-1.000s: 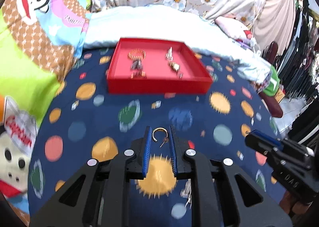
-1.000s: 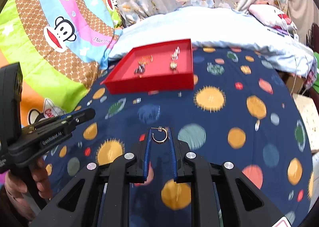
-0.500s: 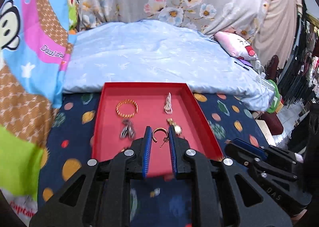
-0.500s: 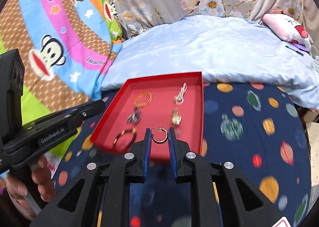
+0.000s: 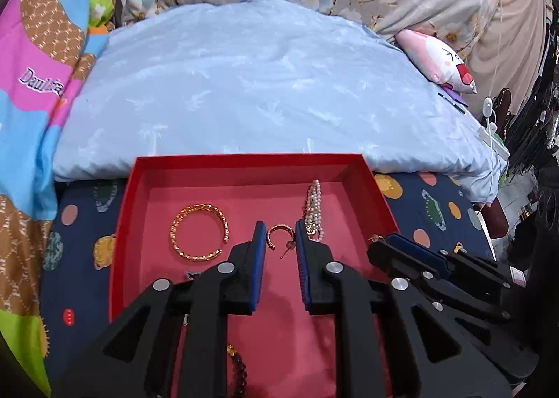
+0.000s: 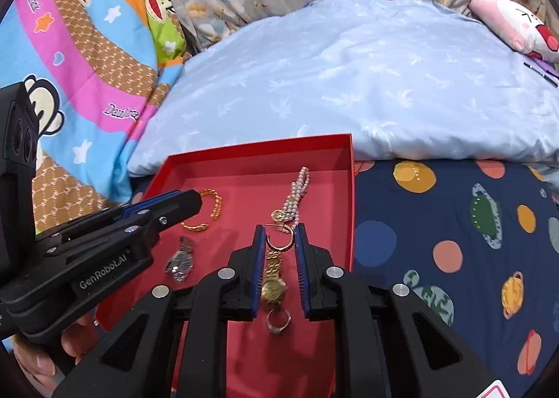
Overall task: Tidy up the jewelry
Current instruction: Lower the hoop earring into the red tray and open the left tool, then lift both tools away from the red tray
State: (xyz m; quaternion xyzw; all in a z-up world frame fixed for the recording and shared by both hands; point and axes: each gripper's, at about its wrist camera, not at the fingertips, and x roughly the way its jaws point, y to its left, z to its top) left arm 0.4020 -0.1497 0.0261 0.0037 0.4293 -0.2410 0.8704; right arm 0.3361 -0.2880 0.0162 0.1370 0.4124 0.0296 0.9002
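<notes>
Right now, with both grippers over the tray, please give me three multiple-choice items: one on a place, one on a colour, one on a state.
1. Where does the gold bangle lie?
A. in the tray's left half
B. on the blue quilt
C. on the spotted cover

2. What colour is the tray?
A. green
B. red
C. white

3. What does the left gripper hold?
A. nothing
B. a watch
C. a gold hoop earring

Key: 1 A, it rests on the tray floor, left of the jaws. 2 B, walls and floor are red. 3 C, the hoop sits pinched between the jaws.

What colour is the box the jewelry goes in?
Red, inside and out. The box shows best in the left wrist view.
</notes>
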